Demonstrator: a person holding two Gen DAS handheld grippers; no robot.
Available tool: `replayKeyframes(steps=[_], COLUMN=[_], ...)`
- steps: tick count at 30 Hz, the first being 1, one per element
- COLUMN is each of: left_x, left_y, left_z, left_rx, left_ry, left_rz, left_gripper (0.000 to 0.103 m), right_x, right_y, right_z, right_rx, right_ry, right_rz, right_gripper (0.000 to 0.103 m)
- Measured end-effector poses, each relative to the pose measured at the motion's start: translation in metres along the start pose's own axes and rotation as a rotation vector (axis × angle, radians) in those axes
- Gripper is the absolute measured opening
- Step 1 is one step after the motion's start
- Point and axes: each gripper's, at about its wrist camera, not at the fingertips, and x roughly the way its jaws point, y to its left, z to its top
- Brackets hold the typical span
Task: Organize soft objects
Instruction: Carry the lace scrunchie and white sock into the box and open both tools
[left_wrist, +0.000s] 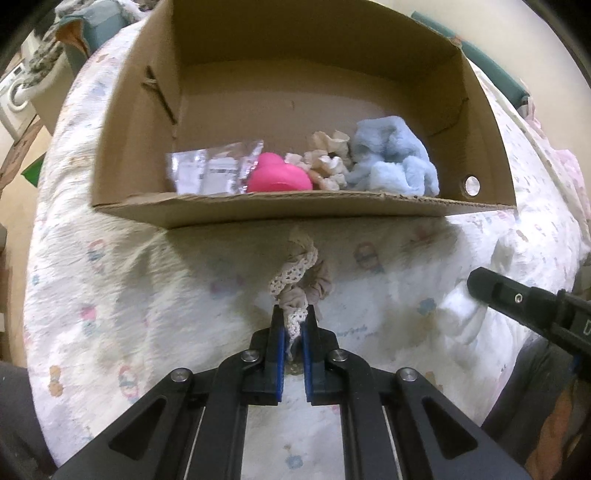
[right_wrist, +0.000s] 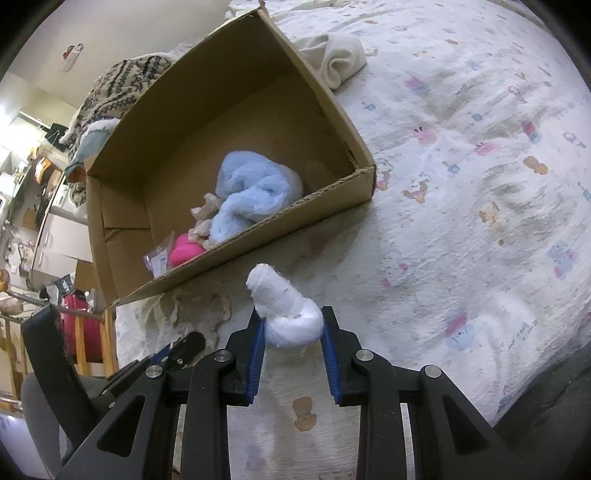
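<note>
lace scrunchie (left_wrist: 295, 284), beige and crumpled, is pinched between the nearly closed left gripper (left_wrist: 293, 332) just before the cardboard box (left_wrist: 295, 210) front edge. right gripper (right_wrist: 293, 332) clamps a white rolled cloth (right_wrist: 286, 314), jaws partly apart. bedspread (right_wrist: 461, 184) lies open rightward (box holds blue fluffy cloth (right_wrist: 251, 192)).

printed bedspread (right_wrist: 461, 155) | washing machine (left_wrist: 13, 99) | red chair (right_wrist: 79, 328)
</note>
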Motion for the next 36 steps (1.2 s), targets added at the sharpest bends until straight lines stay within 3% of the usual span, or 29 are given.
replayKeyframes(steps=[23, 29, 36], left_x=[-0.072, -0.107, -0.149], left_y=[0.030, 0.035, 0.040], left_z=[-0.024, -0.021, 0.005], left_rx=[-0.085, -0.110, -0.110], left_ry=[-0.144, -0.232, -0.343], left_rz=[0.090, 0.091, 0.080], left_gripper=[0.007, 0.007, 0.007], right_x=[-0.036, -0.057, -0.079], right_y=[0.026, 0.038, 0.052], right_z=[-0.008, -0.006, 0.006], right_rx=[-0.087, -0.121, -0.145], right_ry=[-0.070, -0.117, -0.161], right_rz=[0.035, 0.057, 0.095], right_gripper=[0.031, 0.031, 0.031])
